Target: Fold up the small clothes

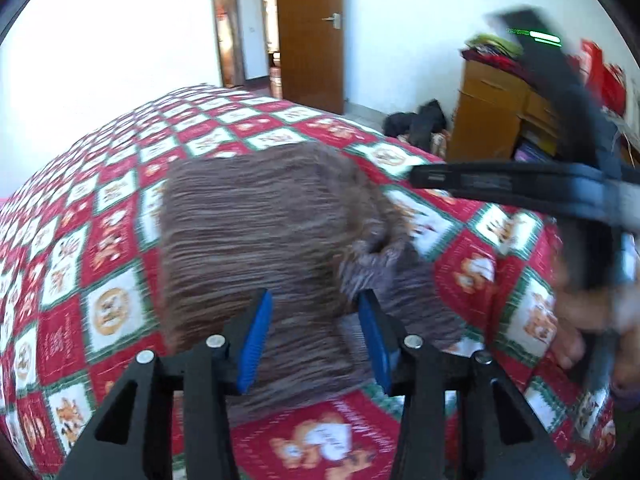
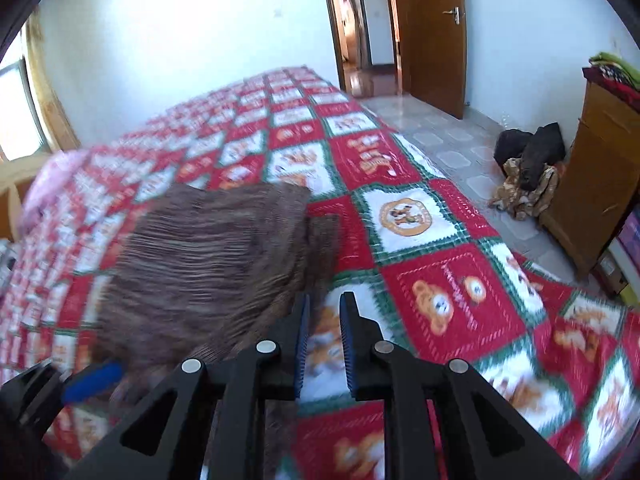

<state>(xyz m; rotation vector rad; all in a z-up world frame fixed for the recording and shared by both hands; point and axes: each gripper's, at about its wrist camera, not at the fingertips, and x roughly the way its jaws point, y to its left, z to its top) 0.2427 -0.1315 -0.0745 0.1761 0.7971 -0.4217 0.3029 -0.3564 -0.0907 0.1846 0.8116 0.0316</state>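
The brown striped garment (image 1: 260,236) is lying on the bed's red-and-white bear quilt (image 1: 96,240), already doubled into a compact, roughly square block, so most of the folding is looking done. One bunched flap (image 1: 376,256) is sticking out at its right side and is spoiling the neat outline; you are probably still facing a tuck or one last fold there, then a smoothing.

Your left hand-held gripper (image 1: 316,340) is hovering over the near edge with its blue pads (image 1: 256,344) partly apart and pinching nothing. Your right hand-held gripper (image 2: 324,344) is sitting just off the garment's right edge, its jaws standing only narrowly apart with quilt showing between them, holding nothing.
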